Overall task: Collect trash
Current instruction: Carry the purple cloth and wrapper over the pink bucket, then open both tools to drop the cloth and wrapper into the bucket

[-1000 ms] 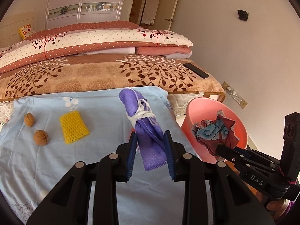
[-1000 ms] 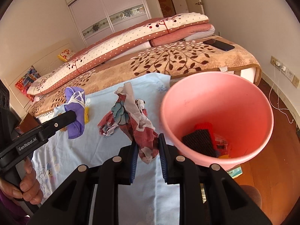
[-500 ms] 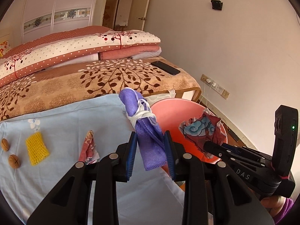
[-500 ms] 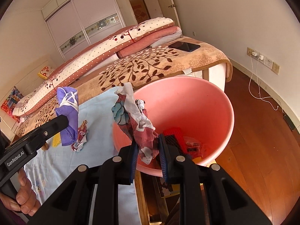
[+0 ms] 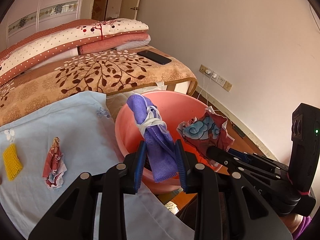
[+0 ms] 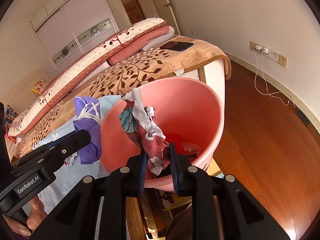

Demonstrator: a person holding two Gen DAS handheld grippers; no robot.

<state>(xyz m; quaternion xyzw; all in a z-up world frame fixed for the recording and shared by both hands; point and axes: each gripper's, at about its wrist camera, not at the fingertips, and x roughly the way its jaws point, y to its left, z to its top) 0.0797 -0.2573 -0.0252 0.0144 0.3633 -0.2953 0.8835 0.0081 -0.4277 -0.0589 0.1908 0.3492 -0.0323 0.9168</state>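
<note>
A: Fingers (image 5: 141, 156) of the left gripper (image 5: 161, 156), blue and ribbed, squeezed tight on a rolled purple cloth face mask tied with its white straps (image 5: 154, 132). Sticking up out of the grip, right over the near rim of the round pink plastic bin (image 5: 184, 108).

B: And the fingers (image 6: 173, 160) of the right gripper (image 6: 157, 158)? Pinched on a crumpled paper wrapper in dark red, white and blue (image 6: 149, 132). Hanging over the inside of the pink bin too. Not dropped yet.

A: Anything down in the bin?

B: Yes, something red and something dark at the bottom (image 6: 186, 146). Too hidden to name.

A: Seen from the right wrist camera, the left gripper black and long, with a hand (image 6: 30, 216) wrapped round its handle. Purple mask just left of the bin there.

B: More trash back on the light blue cloth with small flowers covering the surface (image 5: 70, 128). A small crumpled red and white paper scrap (image 5: 53, 166), lying flat. A yellow foam net sleeve (image 5: 11, 164) further left, apart from the scrap.

A: Behind all that, a bed with a brown leaf-pattern blanket (image 5: 96, 74). A black phone (image 5: 154, 57) lying on its far corner. Folded dotted quilts (image 5: 70, 40) stacked on top. Wooden floor (image 6: 270, 140) under the bin.
</note>
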